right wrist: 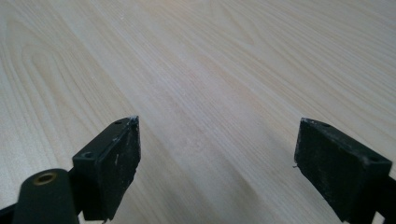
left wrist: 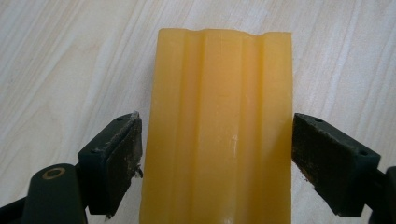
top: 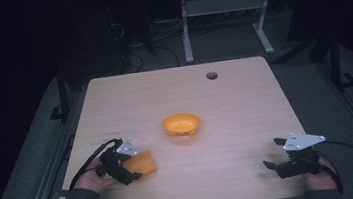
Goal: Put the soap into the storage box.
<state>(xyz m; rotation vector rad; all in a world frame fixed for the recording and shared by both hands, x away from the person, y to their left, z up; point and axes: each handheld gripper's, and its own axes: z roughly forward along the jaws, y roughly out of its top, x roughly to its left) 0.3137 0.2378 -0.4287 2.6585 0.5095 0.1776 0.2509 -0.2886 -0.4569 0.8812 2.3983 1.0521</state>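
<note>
Near the left front of the table (top: 243, 87), a yellow-orange block (top: 144, 163) lies flat on the wood, right in front of the left gripper (top: 131, 171). From the left gripper view the block (left wrist: 219, 130) runs lengthwise between the jaws, a ribbed slab with shallow grooves along its top and a faint shine. It looks like a light, stiff piece of moulded plastic or waxy material, so it should lift with little effort, though the smooth glossy skin may be slippery under the rubber pads. Its long side walls are flat and parallel, and they seem the best place to take hold, low and near the middle of its length so it does not tip. The left pad looks to be at or just touching one wall; a sliver of table shows between the other pad and the far wall, so the jaws bracket the block without clamping it.

An orange bowl (top: 182, 124) sits near the table's centre, well apart from the block.

That left hand (top: 90, 179) lies low by the front edge, gripper aimed inward toward the block. The right gripper (top: 271, 155) rests near the right front corner, jaws spread wide over bare wood, holding nothing (right wrist: 217, 163).
</note>
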